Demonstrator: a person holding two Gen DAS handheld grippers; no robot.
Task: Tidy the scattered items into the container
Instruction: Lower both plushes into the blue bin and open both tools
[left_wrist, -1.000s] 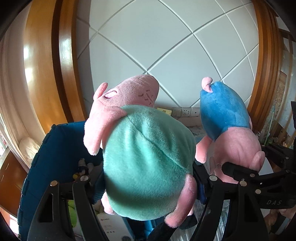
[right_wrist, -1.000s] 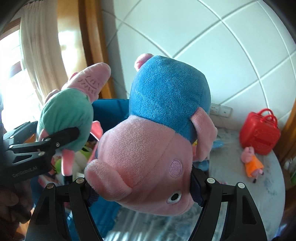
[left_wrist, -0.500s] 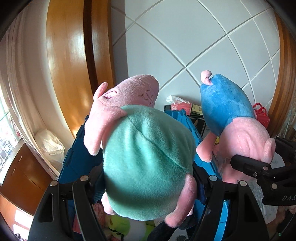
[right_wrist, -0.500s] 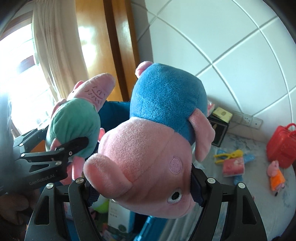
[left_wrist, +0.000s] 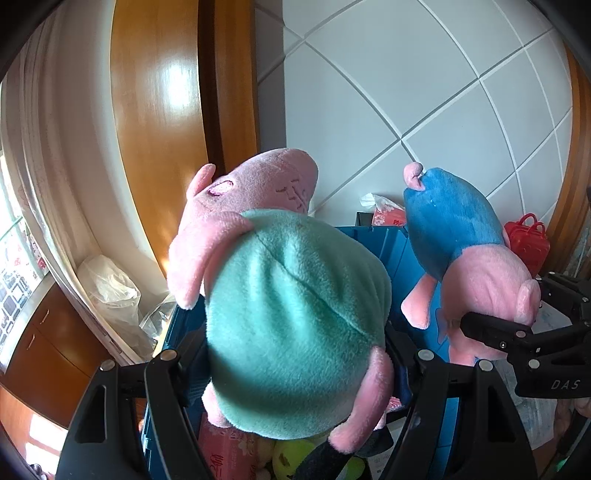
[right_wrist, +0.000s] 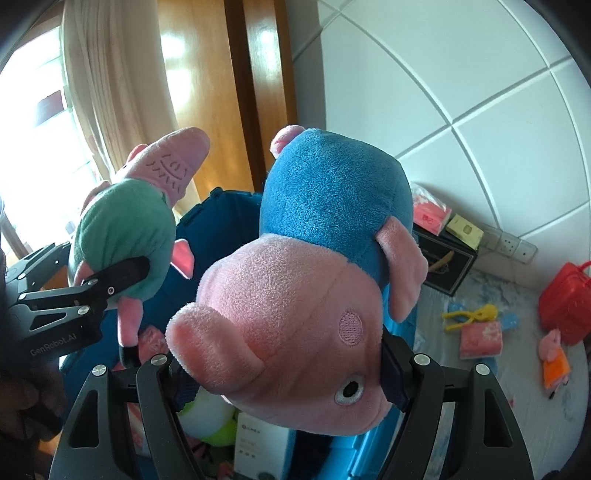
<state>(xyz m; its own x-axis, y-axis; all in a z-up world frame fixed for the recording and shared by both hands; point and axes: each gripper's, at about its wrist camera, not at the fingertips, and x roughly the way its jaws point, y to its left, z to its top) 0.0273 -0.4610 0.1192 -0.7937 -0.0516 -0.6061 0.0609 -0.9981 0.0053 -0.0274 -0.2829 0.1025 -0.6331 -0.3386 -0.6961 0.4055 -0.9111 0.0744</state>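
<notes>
Two fuzzy plush pigs: my left claw (left_wrist: 295, 363) squeezes the green pig (left_wrist: 295, 314), my right claw (right_wrist: 284, 363) the blue pig (right_wrist: 332, 206), both above the blue plastic bin (right_wrist: 221, 225).

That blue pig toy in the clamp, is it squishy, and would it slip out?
Probably squishy: the blue pig toy bulges around the right gripper, whose fingers press into its head. Its fuzzy plush looks grippy, so slipping seems unlikely. It likely weighs little for its size, and its limp arm suggests floppy limbs.
</notes>
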